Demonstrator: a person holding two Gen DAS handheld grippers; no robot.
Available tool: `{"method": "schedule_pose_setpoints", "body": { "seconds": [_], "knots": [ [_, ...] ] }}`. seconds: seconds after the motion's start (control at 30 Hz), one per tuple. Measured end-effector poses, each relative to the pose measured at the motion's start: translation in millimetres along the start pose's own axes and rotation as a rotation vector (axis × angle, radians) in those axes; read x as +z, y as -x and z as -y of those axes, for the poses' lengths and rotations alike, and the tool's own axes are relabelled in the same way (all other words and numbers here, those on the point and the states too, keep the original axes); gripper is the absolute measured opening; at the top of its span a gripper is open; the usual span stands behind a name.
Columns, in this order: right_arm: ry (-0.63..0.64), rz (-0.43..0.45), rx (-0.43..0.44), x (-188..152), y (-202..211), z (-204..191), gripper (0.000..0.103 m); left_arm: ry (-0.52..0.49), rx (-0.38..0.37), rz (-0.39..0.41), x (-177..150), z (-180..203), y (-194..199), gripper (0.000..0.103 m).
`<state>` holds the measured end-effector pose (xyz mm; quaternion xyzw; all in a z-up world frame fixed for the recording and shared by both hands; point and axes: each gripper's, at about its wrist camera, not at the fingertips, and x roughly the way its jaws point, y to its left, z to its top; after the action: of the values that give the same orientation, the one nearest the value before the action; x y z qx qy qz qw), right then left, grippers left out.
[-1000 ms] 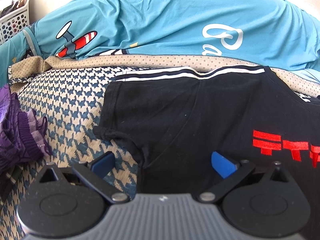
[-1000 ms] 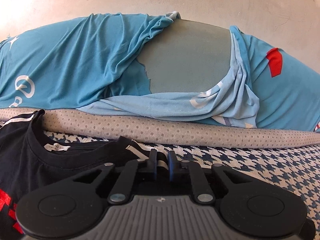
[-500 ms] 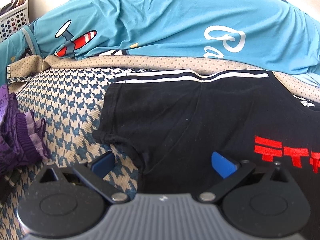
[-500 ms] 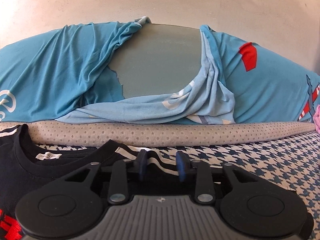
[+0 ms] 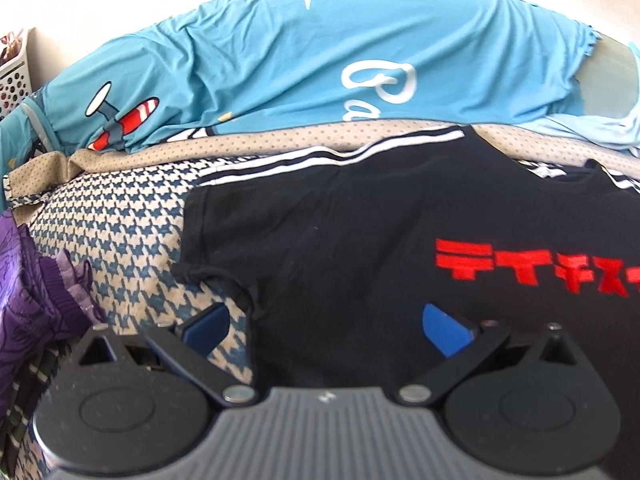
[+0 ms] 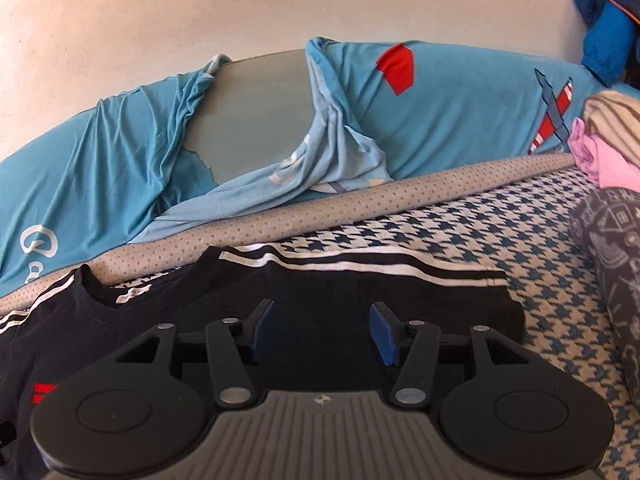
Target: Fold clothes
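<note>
A black T-shirt (image 5: 360, 240) with red lettering and white shoulder stripes lies flat, front up, on a houndstooth-patterned surface (image 5: 120, 232). My left gripper (image 5: 324, 324) stands open above the shirt's left armpit and side, nothing between its blue pads. In the right wrist view the same black T-shirt (image 6: 320, 296) shows its collar and right sleeve. My right gripper (image 6: 322, 330) hovers over that sleeve with its jaws opening; the cloth lies below the blue pads, not pressed by them.
Long cushions in blue printed covers (image 5: 320, 60) run along the back against a wall (image 6: 160, 20). A purple garment (image 5: 36, 300) lies at the left. Folded pink and striped clothes (image 6: 604, 144) and a dark patterned garment (image 6: 608, 248) sit at the right. A white basket (image 5: 14, 76) stands far left.
My right gripper went from shut on the shirt's shoulder to open, let the cloth go, lifted and swung right over the sleeve. The left gripper drew back slightly and stayed open.
</note>
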<state>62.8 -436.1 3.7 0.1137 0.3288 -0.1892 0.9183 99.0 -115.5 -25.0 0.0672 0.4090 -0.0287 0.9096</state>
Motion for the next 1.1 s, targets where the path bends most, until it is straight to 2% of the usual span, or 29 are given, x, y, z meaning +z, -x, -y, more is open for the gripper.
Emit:
{"method": "schedule_pose_setpoints", "body": {
  "seconds": [0.17, 0.43, 0.57, 0.77, 0.93, 1.1],
  "knots": [
    [-0.065, -0.020, -0.007, -1, 28, 37, 0.054, -0.035, -0.034, -0.007, -7, 9, 10, 0.103],
    [-0.104, -0.045, -0.066, -9, 60, 85, 0.057, -0.051, -0.068, -0.004, -12, 21, 26, 0.103],
    [-0.115, -0.065, -0.081, -12, 54, 101, 0.059, -0.096, -0.092, -0.001, -23, 36, 35, 0.103],
    [-0.212, -0.109, -0.045, -17, 38, 117, 0.059, -0.183, -0.143, -0.092, -45, 57, 29, 0.103],
    [-0.302, -0.120, 0.021, -16, 30, 120, 0.059, -0.151, -0.166, -0.113, -43, 56, 25, 0.103],
    [-0.369, -0.179, -0.019, -18, 20, 117, 0.059, -0.138, -0.170, -0.120, -38, 55, 27, 0.103]
  ]
}}
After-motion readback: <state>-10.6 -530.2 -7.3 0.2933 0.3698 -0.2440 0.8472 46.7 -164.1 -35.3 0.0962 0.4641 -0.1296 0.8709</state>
